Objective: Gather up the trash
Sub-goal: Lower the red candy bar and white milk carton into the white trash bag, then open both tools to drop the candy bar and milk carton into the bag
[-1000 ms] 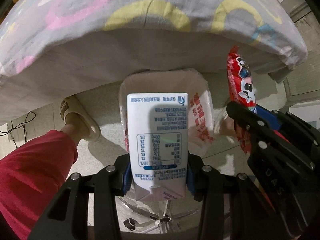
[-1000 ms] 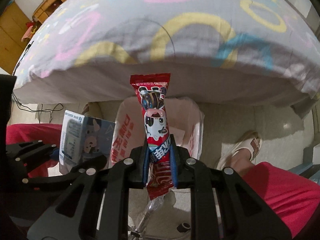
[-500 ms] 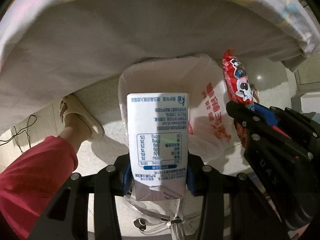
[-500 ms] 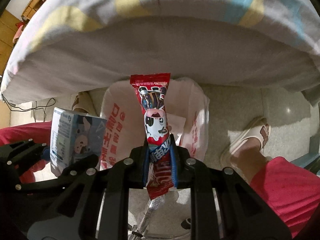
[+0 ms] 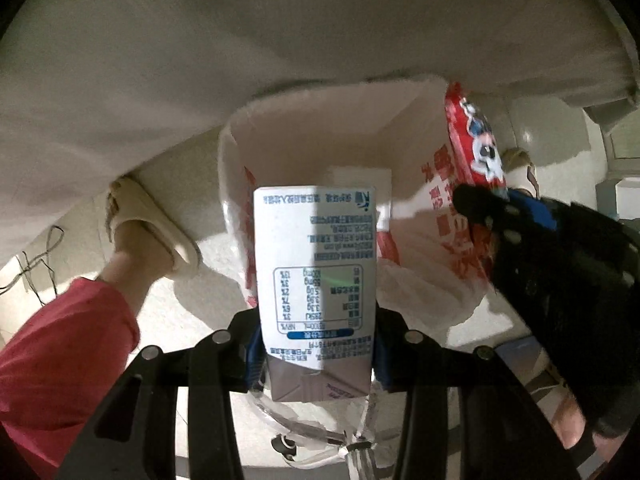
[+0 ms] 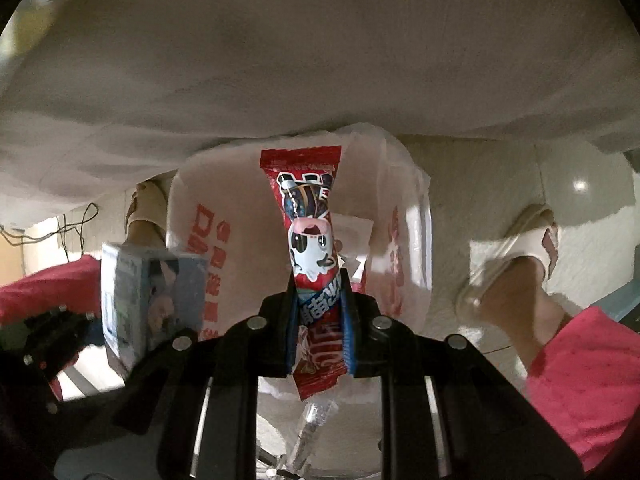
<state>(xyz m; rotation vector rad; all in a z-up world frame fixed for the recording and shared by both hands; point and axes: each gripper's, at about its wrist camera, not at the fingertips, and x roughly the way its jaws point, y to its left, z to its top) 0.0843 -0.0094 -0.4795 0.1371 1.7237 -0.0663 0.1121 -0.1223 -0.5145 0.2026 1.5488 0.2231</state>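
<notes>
We note the left gripper (image 5: 316, 354) clamped on the carton (image 5: 316, 276), and the right gripper (image 6: 320, 332) pinched narrowly on the red wrapper (image 6: 310, 236); neither has released. Both items hang directly above the open mouth of the bag (image 5: 320, 128), which stands on the floor (image 6: 480, 184) between the person's slippers (image 6: 516, 248). Compared with a second ago, both grippers have come lower: the bag fills more of each view and the bed (image 5: 280, 20) has risen to the top edge. We judge both items ready for dropping into the bag.
</notes>
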